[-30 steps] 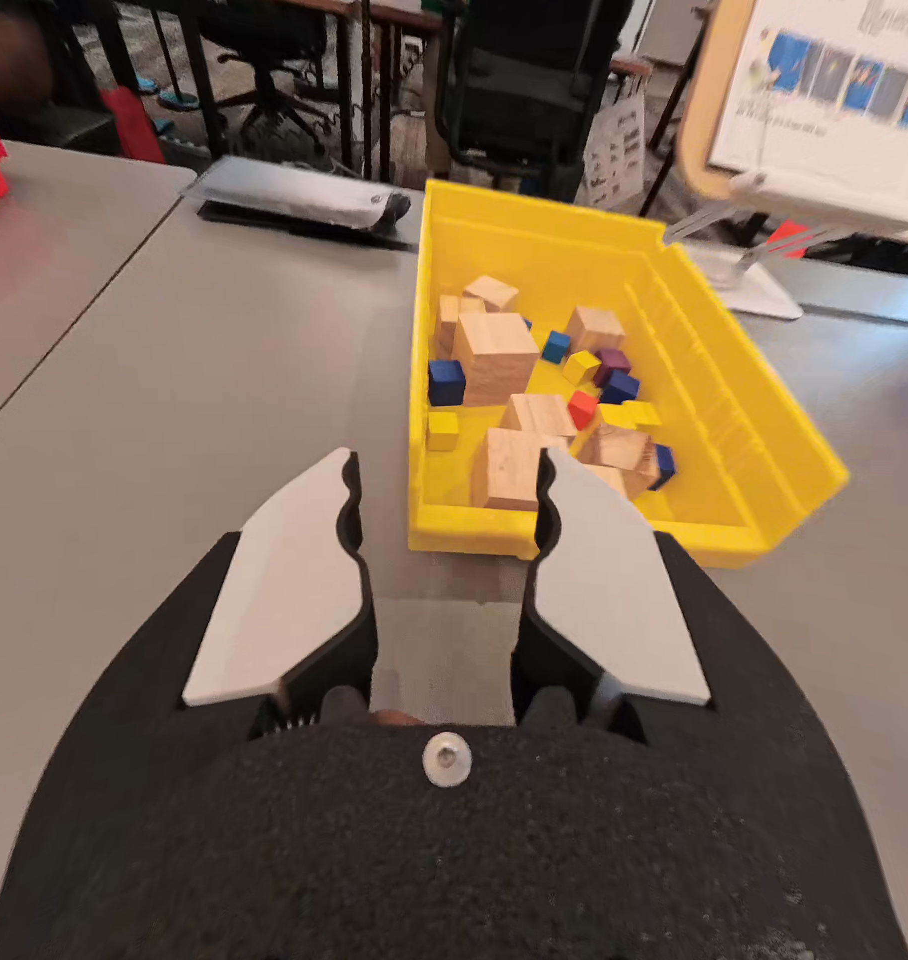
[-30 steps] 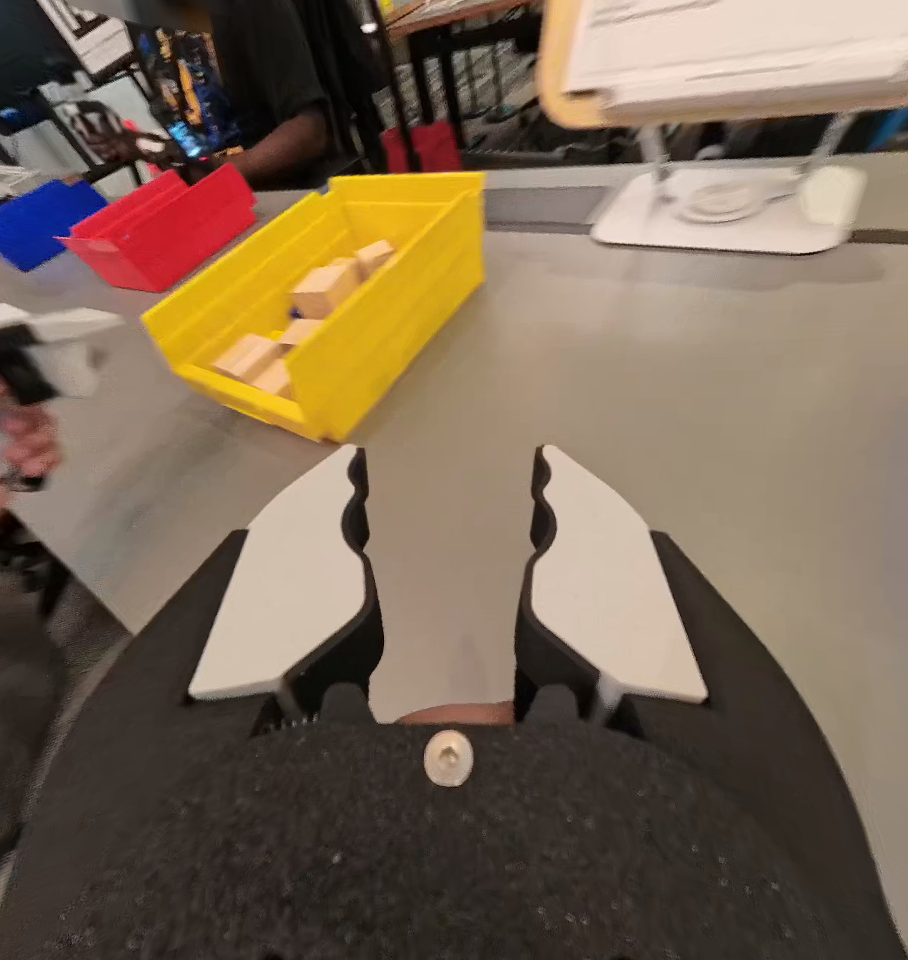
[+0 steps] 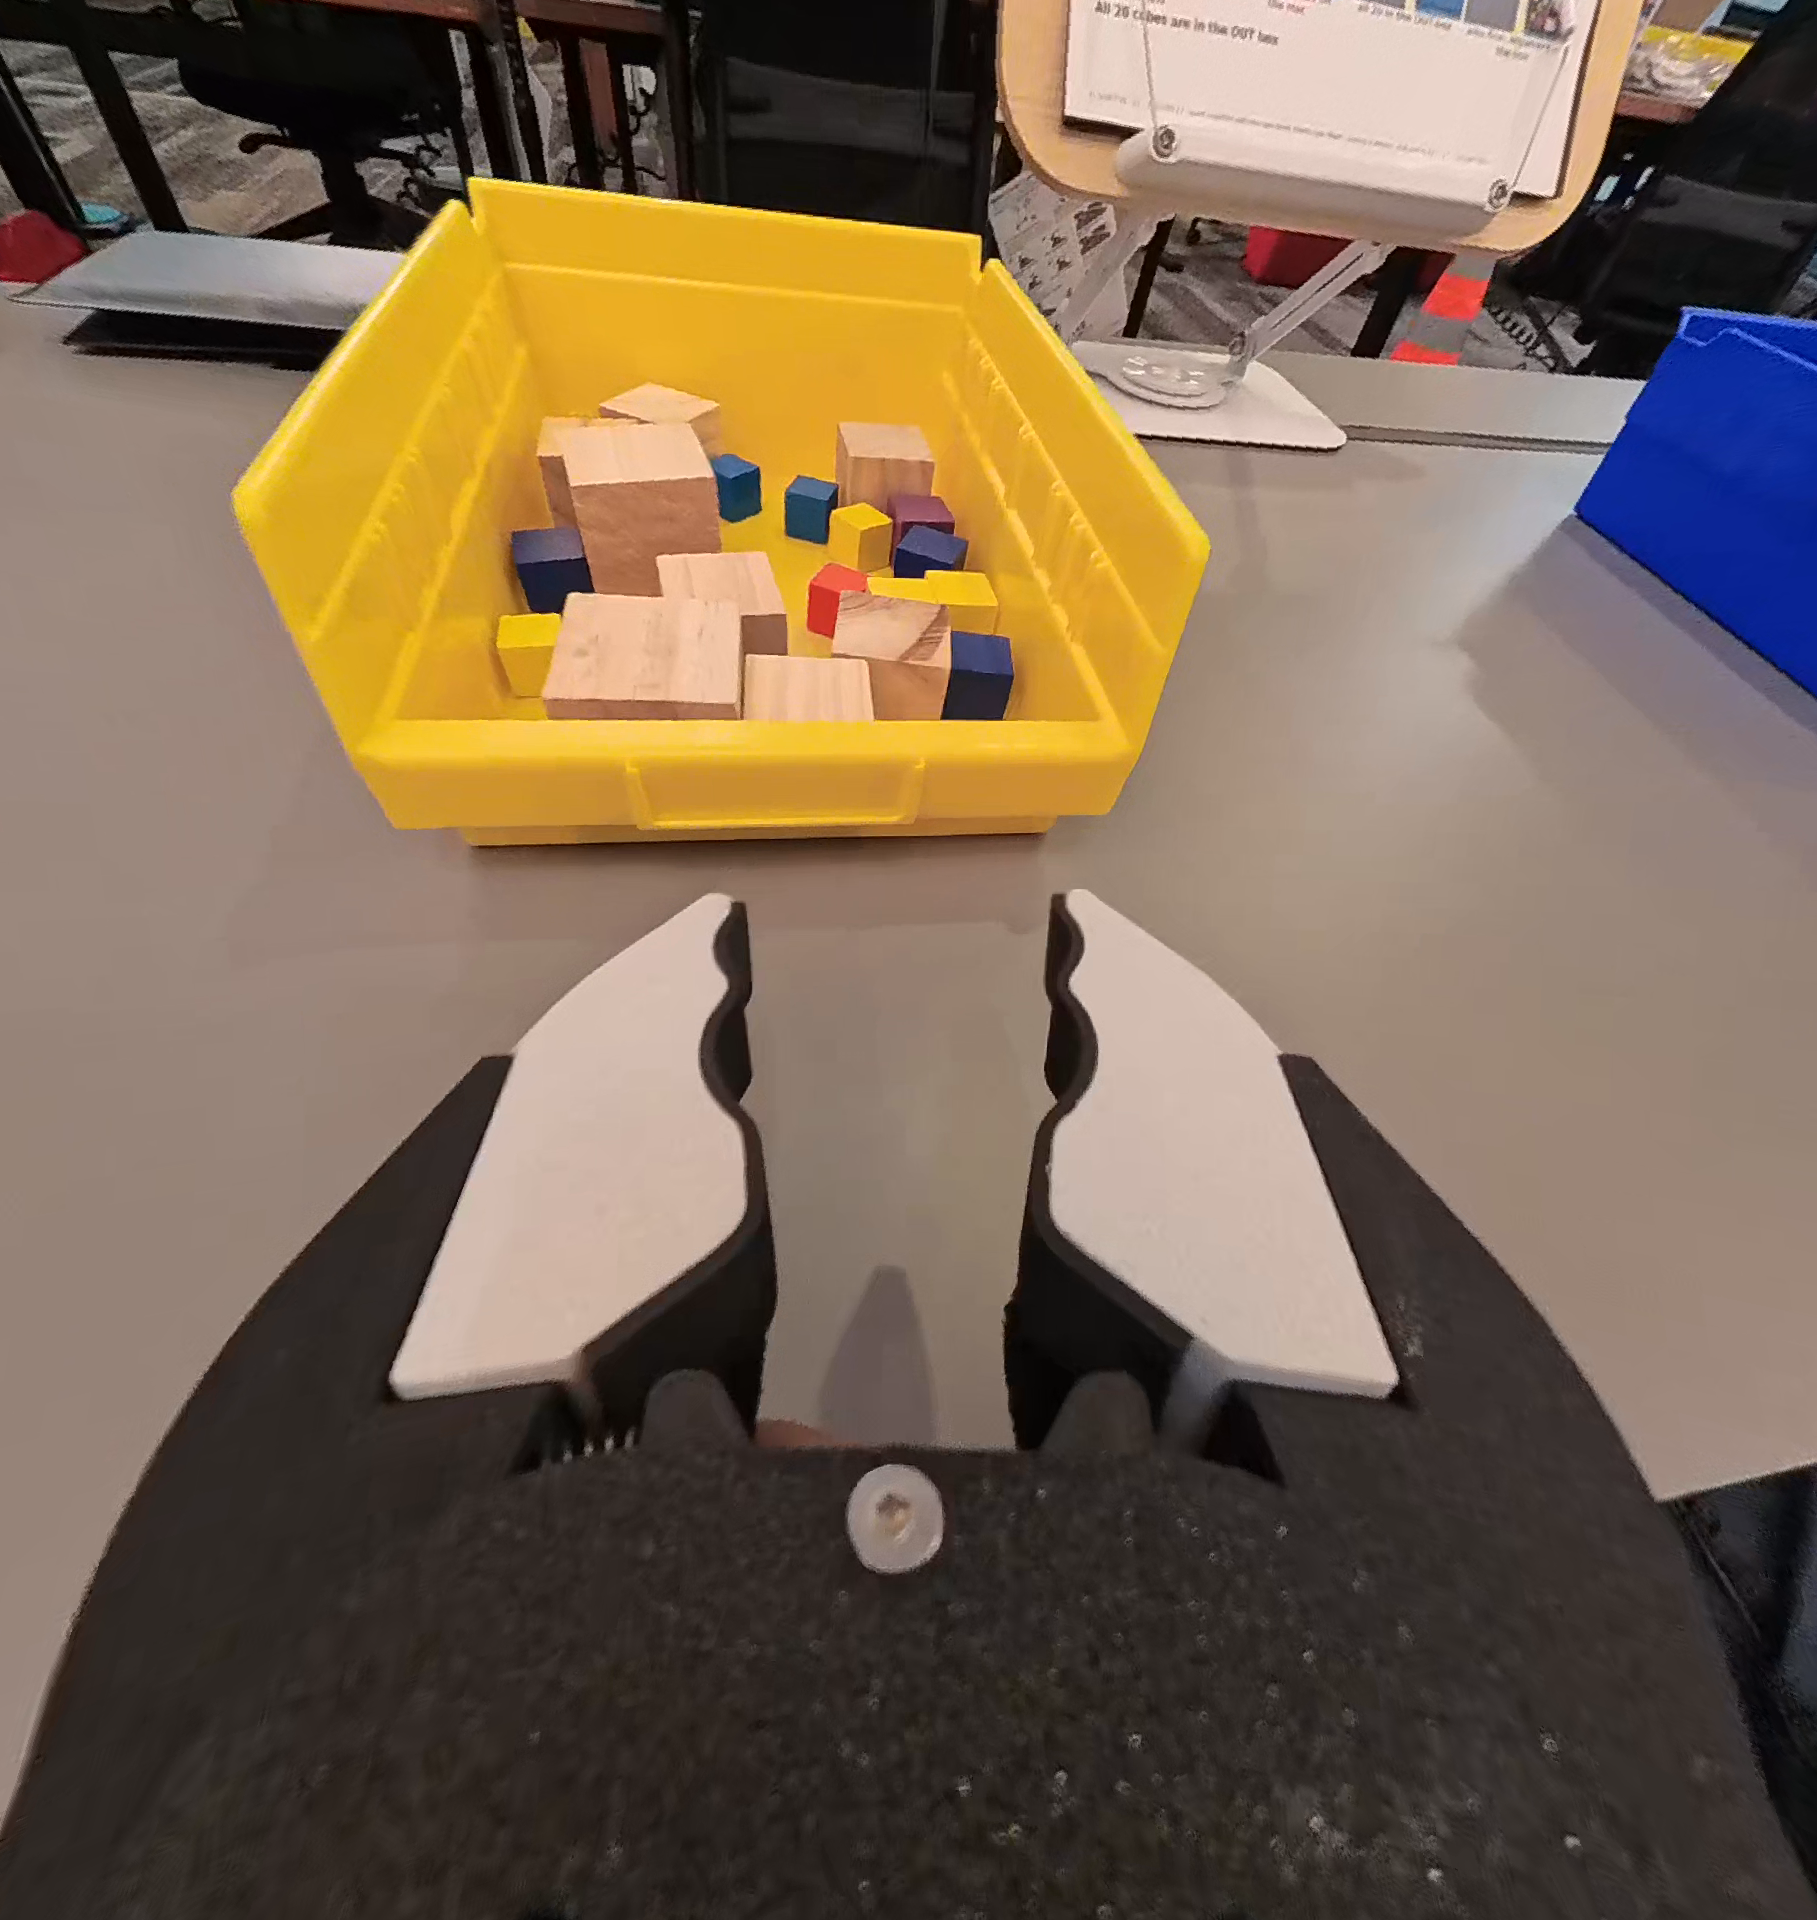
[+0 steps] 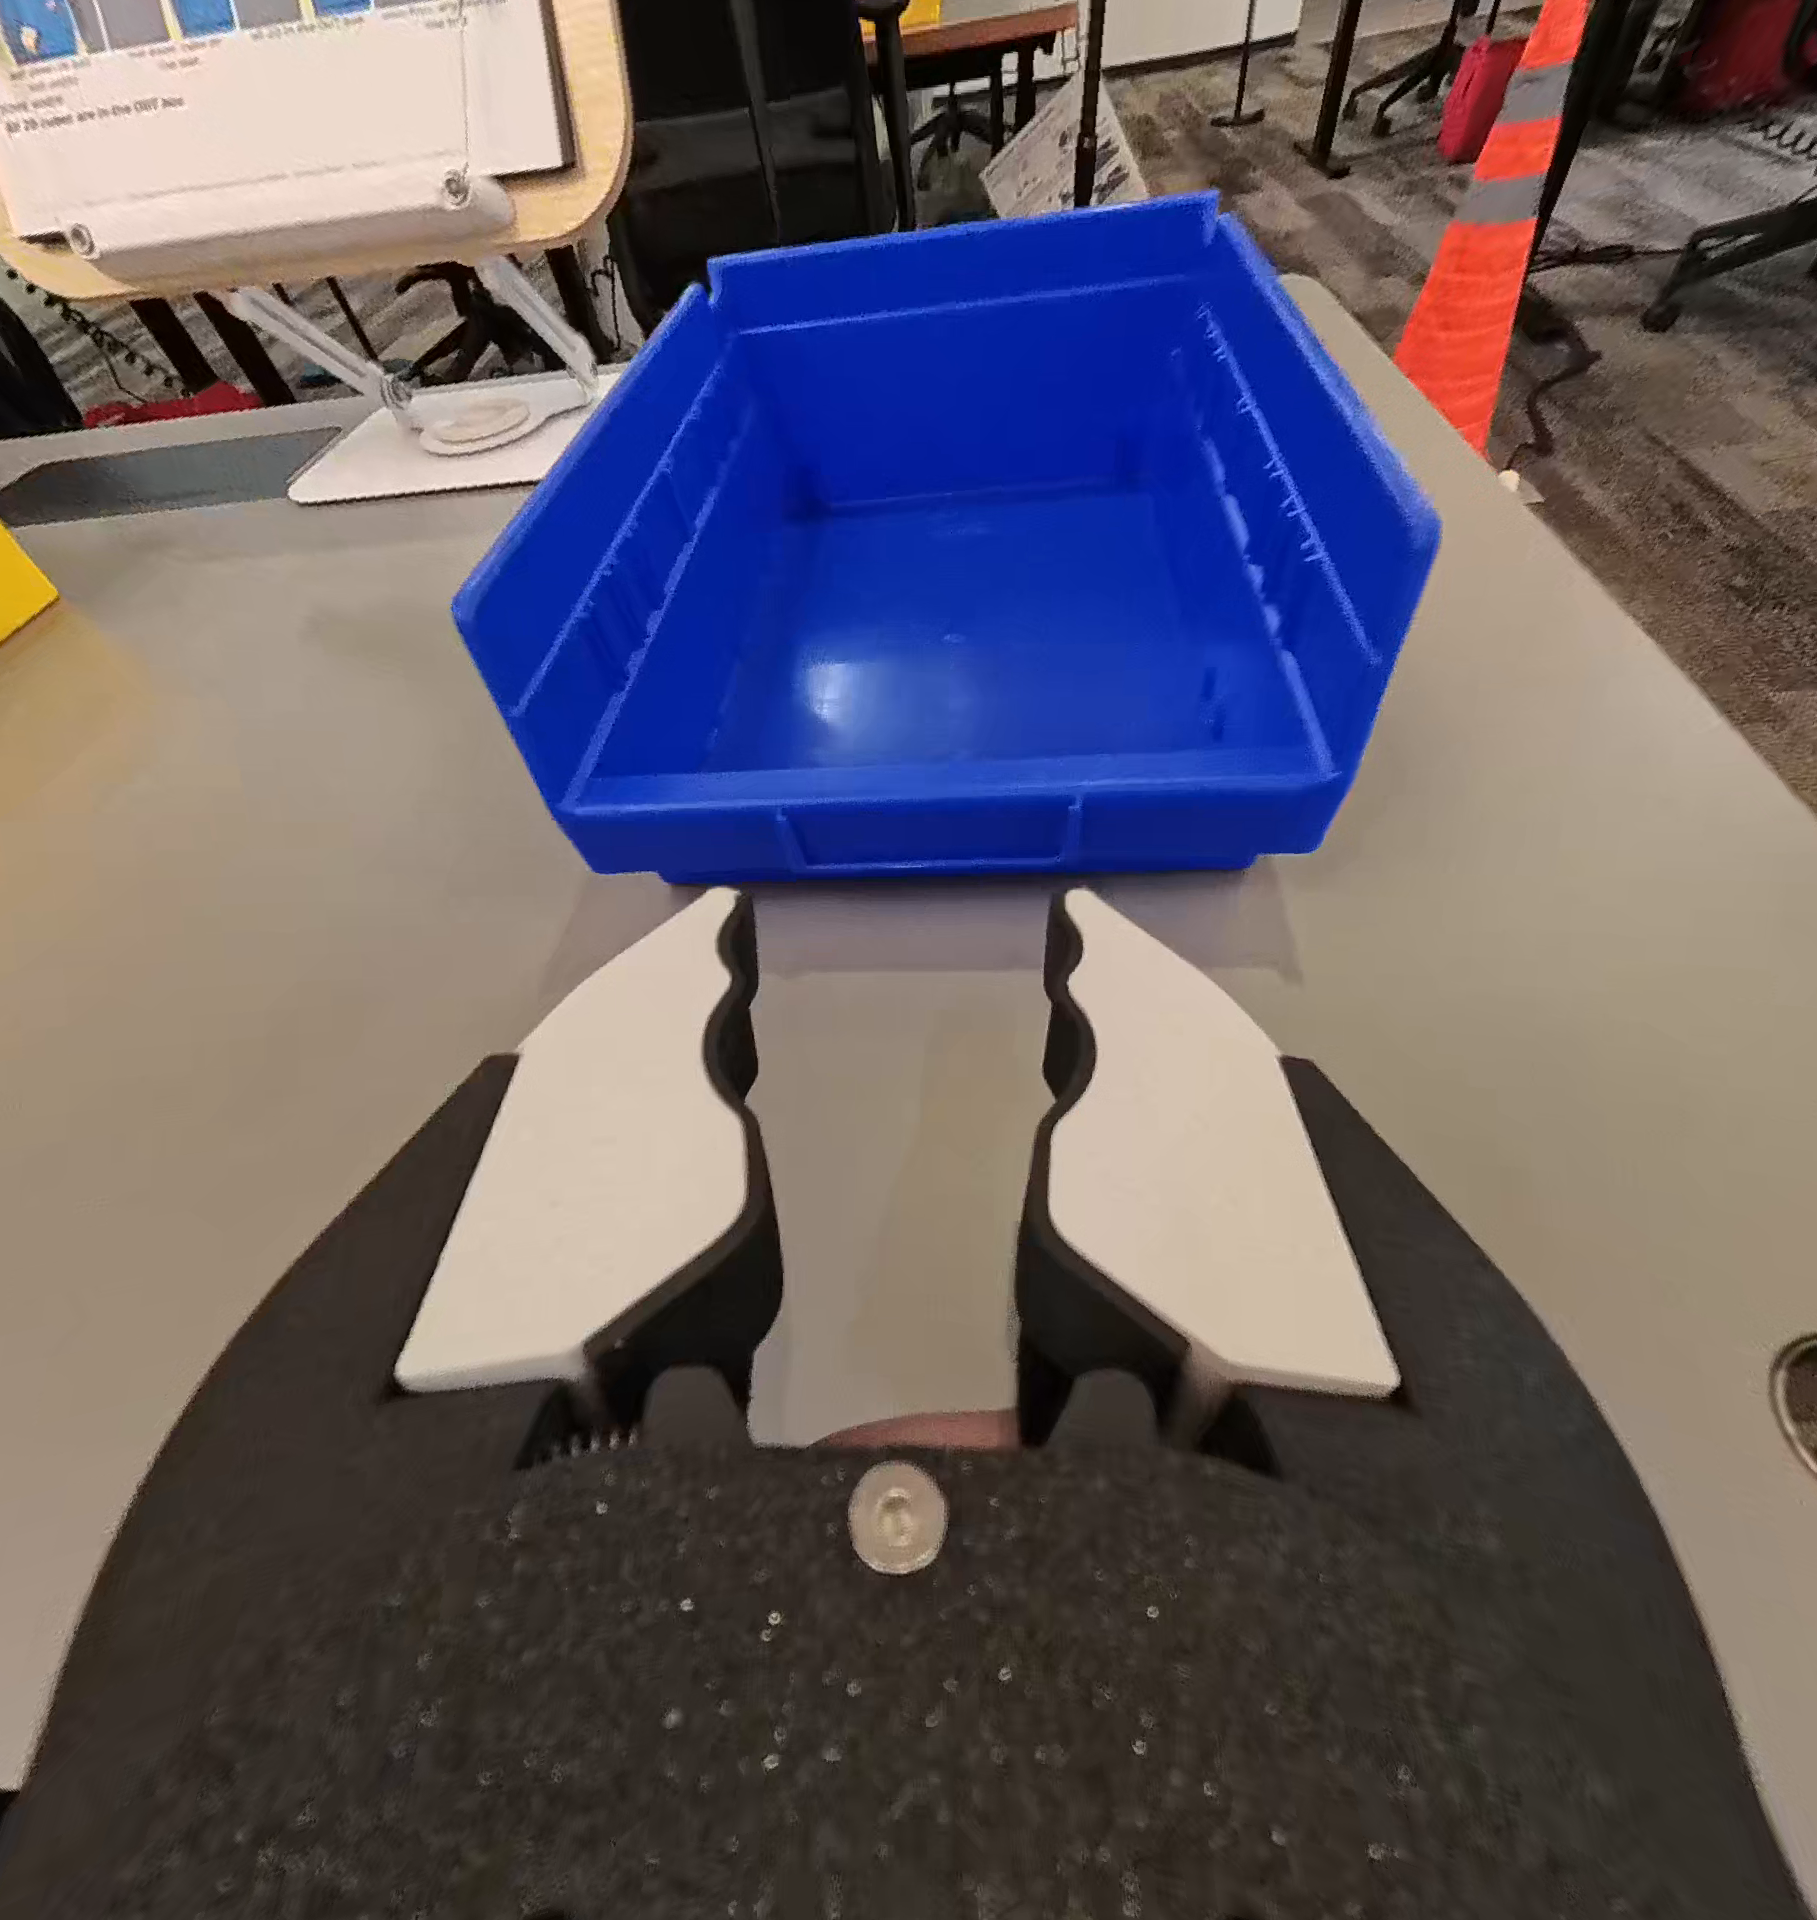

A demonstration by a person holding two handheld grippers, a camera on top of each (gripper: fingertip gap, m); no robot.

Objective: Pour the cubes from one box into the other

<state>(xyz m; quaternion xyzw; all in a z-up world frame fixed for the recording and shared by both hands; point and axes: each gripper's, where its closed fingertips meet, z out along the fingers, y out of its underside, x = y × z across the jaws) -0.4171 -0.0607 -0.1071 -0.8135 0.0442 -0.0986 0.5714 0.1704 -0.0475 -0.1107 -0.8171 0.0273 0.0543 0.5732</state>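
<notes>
Cubes (image 3: 748, 582) sit in the yellow box (image 3: 769, 769) on the grey table (image 3: 156, 831): several plain wooden ones, mixed sizes, plus small painted ones in blue, yellow, red, purple and teal. They lie loose on the box floor, mostly toward its near wall. Left gripper (image 3: 896, 914) hovers just short of the yellow box's low front wall, fingers spread wide, nothing between them, not touching the box. Blue box (image 4: 945, 821) stands on the same table to the right of the yellow one, well apart from it; its floor is bare and shiny. Right gripper (image 4: 899, 909) points at the blue box's front wall, fingertips just beside it, fingers wide apart and holding nothing. Behind both boxes a white stand (image 3: 1205, 400) carries a board with a printed sheet (image 3: 1299, 73). An orange cone (image 4: 1486, 229) stands on the floor past the table's right edge.
</notes>
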